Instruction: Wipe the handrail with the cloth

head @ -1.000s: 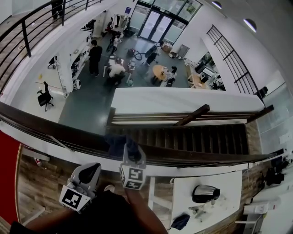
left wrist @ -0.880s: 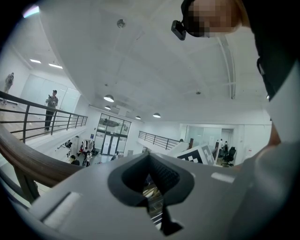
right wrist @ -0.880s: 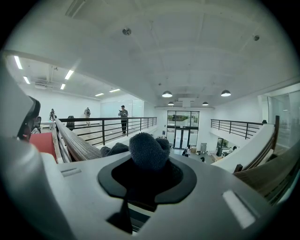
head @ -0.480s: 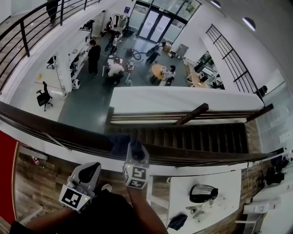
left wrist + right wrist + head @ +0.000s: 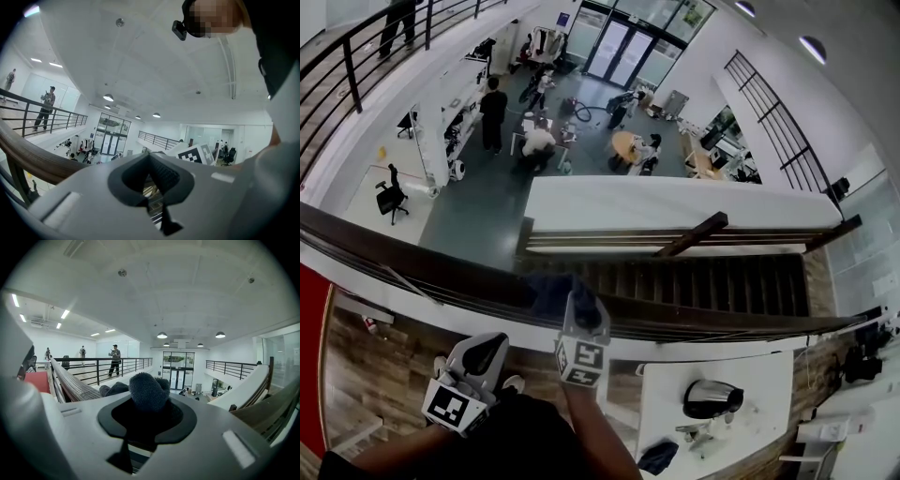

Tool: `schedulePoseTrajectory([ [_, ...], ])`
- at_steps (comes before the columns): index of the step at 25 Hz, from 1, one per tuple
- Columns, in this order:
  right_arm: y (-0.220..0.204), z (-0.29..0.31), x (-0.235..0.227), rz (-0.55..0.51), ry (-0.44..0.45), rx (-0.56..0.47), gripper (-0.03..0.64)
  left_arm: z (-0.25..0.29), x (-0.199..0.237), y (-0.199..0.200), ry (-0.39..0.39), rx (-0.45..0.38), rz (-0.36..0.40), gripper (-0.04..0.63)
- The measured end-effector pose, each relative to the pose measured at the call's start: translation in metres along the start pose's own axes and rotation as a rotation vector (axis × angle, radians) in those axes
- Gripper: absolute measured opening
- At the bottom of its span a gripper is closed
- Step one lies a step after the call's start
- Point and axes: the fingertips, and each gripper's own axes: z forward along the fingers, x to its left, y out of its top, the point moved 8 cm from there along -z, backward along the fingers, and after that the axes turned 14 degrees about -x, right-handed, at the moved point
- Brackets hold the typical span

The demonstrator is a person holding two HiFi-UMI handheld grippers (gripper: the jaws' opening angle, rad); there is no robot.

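One cloth [image 5: 549,292] clamped in right tongs [image 5: 576,309], slid rightward along handrail [image 5: 422,268], left tongs [image 5: 484,355] closed, empty.

The left hand-held gripper [image 5: 480,356] and the right hand-held gripper [image 5: 574,309] share one build: a smooth, light grey moulded shell with a dark, rounded recess around black ribbed jaw pads. Each carries a white cube with black square markers, the left cube [image 5: 450,405] and the right cube [image 5: 581,361]. The person wears a dark top [image 5: 516,436] and a small black head camera [image 5: 178,29].
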Motion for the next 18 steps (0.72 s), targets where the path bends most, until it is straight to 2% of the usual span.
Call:
schedulePoseTrajectory([
  [3,-0.002,-0.003,-0.005,0.001,-0.005,0.001,0.095,0.000,-0.003,-0.004,-0.002,-0.006,-0.001,0.000],
  [7,-0.003,-0.006,-0.015,-0.021,-0.014,0.000,0.095,0.001,-0.007,-0.006,0.004,0.026,-0.001,0.000],
  [13,-0.003,-0.014,-0.034,-0.018,-0.047,-0.003,0.095,0.003,-0.014,-0.007,-0.021,-0.001,0.005,0.000],
  [18,-0.004,-0.019,-0.048,-0.010,-0.077,-0.012,0.095,-0.001,-0.017,-0.010,-0.015,0.025,0.001,0.000],
])
